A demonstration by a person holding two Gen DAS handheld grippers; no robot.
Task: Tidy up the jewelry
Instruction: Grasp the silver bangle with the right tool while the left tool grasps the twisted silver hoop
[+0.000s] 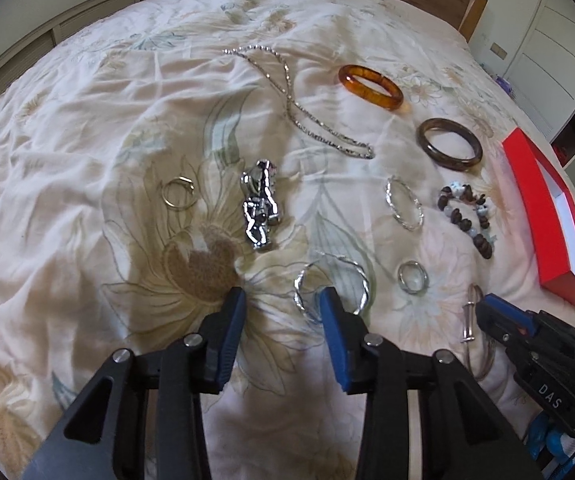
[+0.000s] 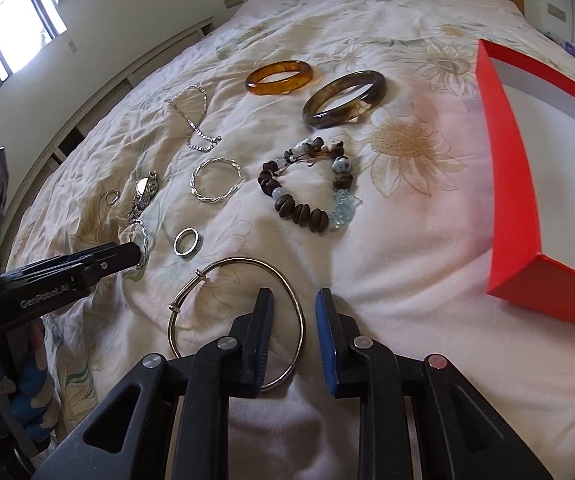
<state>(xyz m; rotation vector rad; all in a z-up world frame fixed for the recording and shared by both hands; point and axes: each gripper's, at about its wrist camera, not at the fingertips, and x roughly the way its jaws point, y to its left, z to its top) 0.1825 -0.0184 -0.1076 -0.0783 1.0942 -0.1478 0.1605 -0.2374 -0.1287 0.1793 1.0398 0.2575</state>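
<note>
Two handheld grippers angle steeply down over a floral quilt (image 1: 87,128) on a bed. Nearest, the right gripper (image 2: 290,300) has its jaws parted astride the right side of a thin silver bangle (image 2: 243,268), wire between the pads, not visibly pinched. Just left of it, the left gripper (image 1: 283,300) is released; its right finger (image 1: 331,308) lies over a twisted silver hoop (image 1: 361,280), its left finger on bare quilt. Beyond lie a ring (image 2: 186,242), watch (image 1: 259,208), beaded bracelet (image 2: 307,184), chain (image 1: 287,92) and two bangles. The red box (image 2: 503,176) sits open at the right edge, with bare quilt before it.
</note>
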